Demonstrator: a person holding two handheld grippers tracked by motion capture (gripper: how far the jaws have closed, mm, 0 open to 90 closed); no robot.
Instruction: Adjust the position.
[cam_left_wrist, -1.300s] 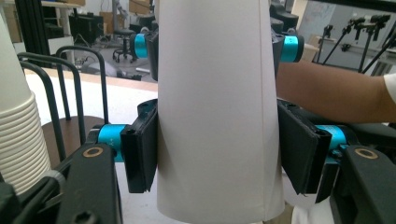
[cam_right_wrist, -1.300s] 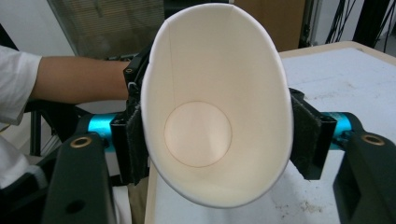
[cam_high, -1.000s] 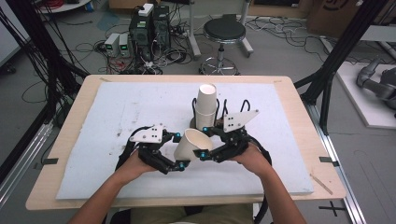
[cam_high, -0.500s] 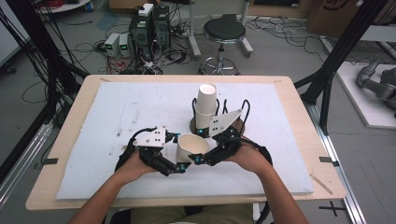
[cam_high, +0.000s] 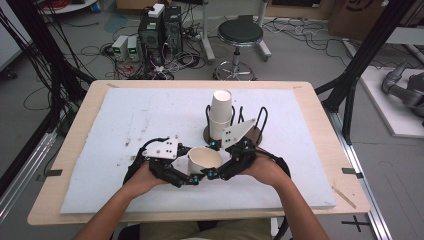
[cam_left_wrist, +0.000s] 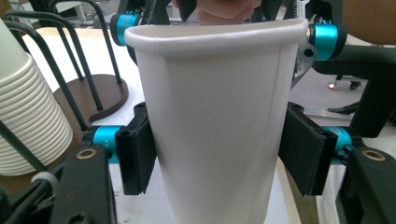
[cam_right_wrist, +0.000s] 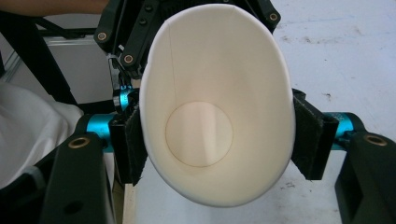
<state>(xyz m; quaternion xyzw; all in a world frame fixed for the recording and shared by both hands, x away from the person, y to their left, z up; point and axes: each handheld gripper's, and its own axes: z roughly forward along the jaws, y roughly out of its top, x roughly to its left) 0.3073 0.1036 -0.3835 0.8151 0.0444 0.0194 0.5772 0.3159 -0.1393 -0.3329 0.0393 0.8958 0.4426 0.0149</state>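
Observation:
A white paper cup (cam_high: 205, 159) hangs just above the white board between both grippers, mouth up. My left gripper (cam_high: 192, 169) comes from the left; its jaws have just been closing with the cup between them. In the left gripper view both pads (cam_left_wrist: 135, 154) press the cup's wall (cam_left_wrist: 215, 130) about halfway up. My right gripper (cam_high: 214, 161) is shut on the same cup from the right. In the right gripper view its pads (cam_right_wrist: 310, 140) squeeze the cup's mouth (cam_right_wrist: 215, 107) into an oval.
A stack of paper cups (cam_high: 220, 112) stands in a black wire holder on a round brown base (cam_high: 255, 135) just behind the grippers, also at the left in the left gripper view (cam_left_wrist: 28, 121). The white foam board (cam_high: 125, 120) covers the wooden table (cam_high: 90, 100).
The cup has turned from tilted to mouth-up and come slightly nearer. The left gripper's jaws, open beside the cup before, have closed onto it. The right gripper keeps its grip.

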